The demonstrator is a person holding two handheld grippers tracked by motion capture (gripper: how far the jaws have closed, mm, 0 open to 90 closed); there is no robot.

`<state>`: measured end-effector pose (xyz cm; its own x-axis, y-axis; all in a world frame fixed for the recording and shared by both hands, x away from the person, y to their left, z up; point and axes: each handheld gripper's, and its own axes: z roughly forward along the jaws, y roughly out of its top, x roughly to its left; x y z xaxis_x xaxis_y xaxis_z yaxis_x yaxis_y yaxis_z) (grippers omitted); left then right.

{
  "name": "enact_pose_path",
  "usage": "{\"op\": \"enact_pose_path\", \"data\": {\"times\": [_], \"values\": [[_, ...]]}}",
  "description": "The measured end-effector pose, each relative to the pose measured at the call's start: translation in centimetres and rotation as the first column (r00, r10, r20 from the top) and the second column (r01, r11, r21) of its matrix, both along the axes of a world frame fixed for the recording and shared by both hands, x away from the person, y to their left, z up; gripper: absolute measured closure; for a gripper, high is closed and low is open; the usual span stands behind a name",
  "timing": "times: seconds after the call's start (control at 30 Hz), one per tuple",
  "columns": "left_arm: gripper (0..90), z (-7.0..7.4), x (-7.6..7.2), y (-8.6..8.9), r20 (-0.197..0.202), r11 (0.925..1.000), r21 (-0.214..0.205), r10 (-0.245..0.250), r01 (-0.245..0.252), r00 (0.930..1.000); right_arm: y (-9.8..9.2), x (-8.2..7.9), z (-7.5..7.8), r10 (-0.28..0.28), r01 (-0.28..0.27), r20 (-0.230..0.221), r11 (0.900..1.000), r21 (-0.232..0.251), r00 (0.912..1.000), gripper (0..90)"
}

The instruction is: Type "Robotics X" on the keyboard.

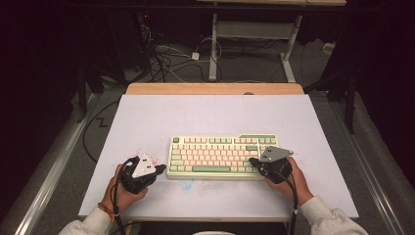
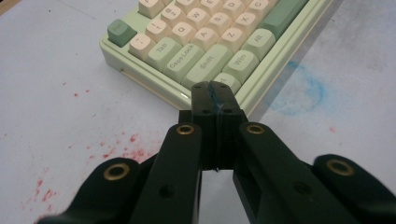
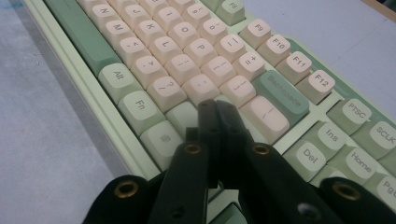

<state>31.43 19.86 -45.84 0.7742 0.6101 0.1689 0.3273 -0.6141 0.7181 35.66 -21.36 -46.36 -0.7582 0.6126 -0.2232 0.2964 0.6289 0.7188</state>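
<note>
Left tongs [image 2: 215,93] clenched, nothing between, tips just at keyboard [image 1: 222,156] front-left corner | right tongs [image 3: 218,109] clenched, nothing held, over right-side keys near Backspace | keyboard flat mid-bench [image 1: 147,117], near front edge, between both hands

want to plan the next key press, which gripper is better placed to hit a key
Right. The right gripper is shut with its tips over the keyboard keys near Enter, while the left gripper, also shut, sits at the keyboard's near corner by the edge.
</note>
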Motion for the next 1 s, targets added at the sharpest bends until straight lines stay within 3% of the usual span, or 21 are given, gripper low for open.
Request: {"op": "enact_pose_path", "data": {"times": [0.77,1.0], "values": [[87.8,1.5,2.6,-3.2,-0.057,0.9983,0.011,-0.057,0.058,0.9967,0.0,0.0,-0.1,0.003,-0.003,0.010,1.0000,0.005,0.9999,90.0],[87.8,1.9,3.3,-4.4,-0.042,0.9979,0.022,-0.060,0.061,0.9973,0.0,0.0,-0.1,0.005,-0.005,0.014,1.0000,-0.001,0.9999,90.0]]}}
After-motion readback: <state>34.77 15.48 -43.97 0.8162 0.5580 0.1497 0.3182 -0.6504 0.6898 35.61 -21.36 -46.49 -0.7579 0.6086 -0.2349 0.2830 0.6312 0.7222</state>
